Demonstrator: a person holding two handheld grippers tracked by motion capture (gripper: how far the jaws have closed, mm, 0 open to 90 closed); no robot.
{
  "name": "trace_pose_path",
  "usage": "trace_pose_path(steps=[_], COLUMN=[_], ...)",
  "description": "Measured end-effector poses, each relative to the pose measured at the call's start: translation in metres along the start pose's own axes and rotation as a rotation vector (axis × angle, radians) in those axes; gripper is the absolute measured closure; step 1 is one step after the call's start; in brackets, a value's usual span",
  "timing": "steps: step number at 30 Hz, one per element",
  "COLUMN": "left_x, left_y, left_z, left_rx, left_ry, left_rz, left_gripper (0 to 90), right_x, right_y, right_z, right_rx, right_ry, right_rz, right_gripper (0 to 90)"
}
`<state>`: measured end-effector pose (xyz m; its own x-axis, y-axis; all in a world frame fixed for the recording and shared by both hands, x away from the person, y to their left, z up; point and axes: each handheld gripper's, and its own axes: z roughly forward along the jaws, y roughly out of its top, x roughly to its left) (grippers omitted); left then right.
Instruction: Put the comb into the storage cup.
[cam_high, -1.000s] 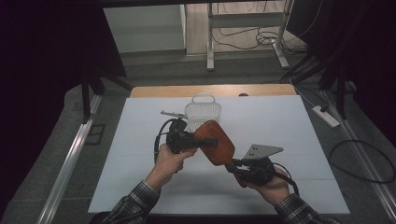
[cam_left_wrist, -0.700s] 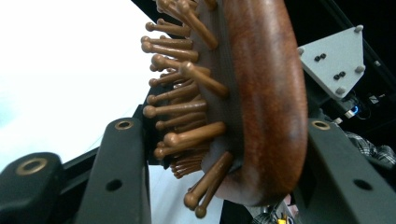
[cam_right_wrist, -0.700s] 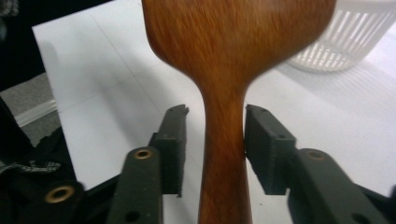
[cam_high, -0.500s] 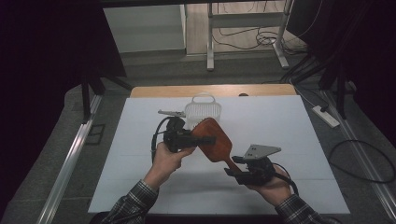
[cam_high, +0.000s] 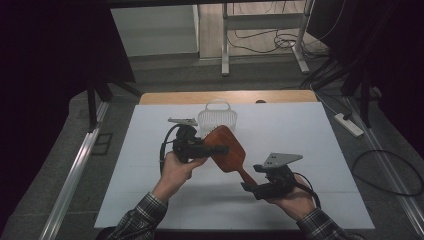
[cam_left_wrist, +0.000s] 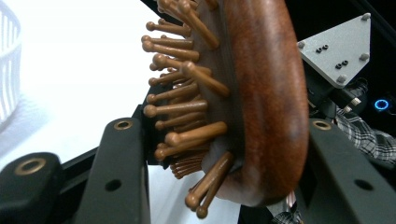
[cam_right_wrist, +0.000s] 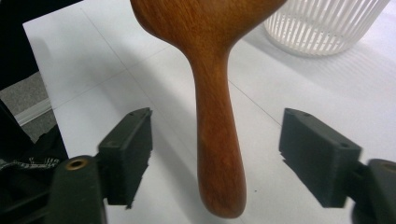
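Note:
A brown wooden hairbrush (cam_high: 224, 146) hangs above the white table, its head towards the basket and its handle towards me. My left gripper (cam_high: 212, 149) is shut on the brush head (cam_left_wrist: 261, 93), one jaw against the bristles and the other against the smooth back. My right gripper (cam_high: 248, 186) sits at the end of the handle (cam_right_wrist: 217, 140). Its jaws have just been opening and now stand on either side of the handle with a clear gap, touching nothing.
A small white slatted basket (cam_high: 217, 119) stands at the back middle of the table (cam_high: 310, 130), just beyond the brush. A power strip (cam_high: 348, 125) and cables lie on the floor to the right. Dark frames flank the table.
The right gripper's jaws have spread apart off the brush handle. The left gripper keeps its hold on the brush head; both hands have stayed about where they were.

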<state>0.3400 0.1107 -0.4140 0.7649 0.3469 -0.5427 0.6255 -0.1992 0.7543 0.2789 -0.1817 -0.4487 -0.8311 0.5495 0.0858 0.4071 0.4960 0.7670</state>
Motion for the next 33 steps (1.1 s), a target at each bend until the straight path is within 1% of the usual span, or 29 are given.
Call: trace_pose_path(steps=[4, 5, 7, 8, 11, 14, 20, 24, 28, 30, 33], left_x=[-0.001, -0.001, -0.001, -0.001, -0.001, -0.001, 0.0, 0.001, 0.002, 0.003, 0.004], left_y=[0.001, 0.001, 0.002, 0.002, 0.003, 0.003, 0.005, 0.006, 0.007, 0.008, 0.008], left_z=[-0.003, -0.005, -0.006, -0.007, -0.008, -0.009, -0.01, -0.013, -0.015, -0.016, -0.019], left_rx=[0.0, 0.0, 0.002, 0.002, 0.004, 0.005, 0.011, 0.012, 0.009, 0.009, 0.01], left_ry=[0.016, 0.02, 0.029, 0.032, 0.044, 0.052, 0.072, 0.089, 0.095, 0.099, 0.112], left_rz=[0.011, 0.015, 0.024, 0.026, 0.032, 0.035, 0.042, 0.042, 0.041, 0.041, 0.042], left_gripper=[53.7, 53.7, 53.7, 53.7, 53.6, 53.6, 53.6, 53.6, 53.5, 53.5, 53.4], right_x=[-0.002, -0.002, 0.0, 0.001, 0.001, -0.001, -0.008, -0.012, -0.014, -0.016, -0.017], right_y=[-0.001, -0.001, -0.001, -0.003, -0.003, -0.004, -0.006, -0.008, -0.009, -0.011, -0.014], right_z=[0.0, 0.0, 0.001, 0.001, 0.001, -0.001, -0.007, -0.011, -0.013, -0.015, -0.018], right_rx=[0.026, 0.035, 0.053, 0.058, 0.067, 0.062, 0.04, 0.036, 0.031, 0.028, 0.03], right_ry=[0.017, 0.021, 0.006, -0.004, 0.001, -0.006, -0.008, -0.013, -0.011, -0.007, -0.011], right_rz=[0.026, 0.025, 0.01, -0.006, -0.01, -0.014, 0.011, 0.034, 0.035, 0.028, 0.04], right_gripper=[18.7, 16.5, 13.6, 11.9, 7.5, 4.9, 0.8, 0.2, 0.1, 0.0, 0.0])
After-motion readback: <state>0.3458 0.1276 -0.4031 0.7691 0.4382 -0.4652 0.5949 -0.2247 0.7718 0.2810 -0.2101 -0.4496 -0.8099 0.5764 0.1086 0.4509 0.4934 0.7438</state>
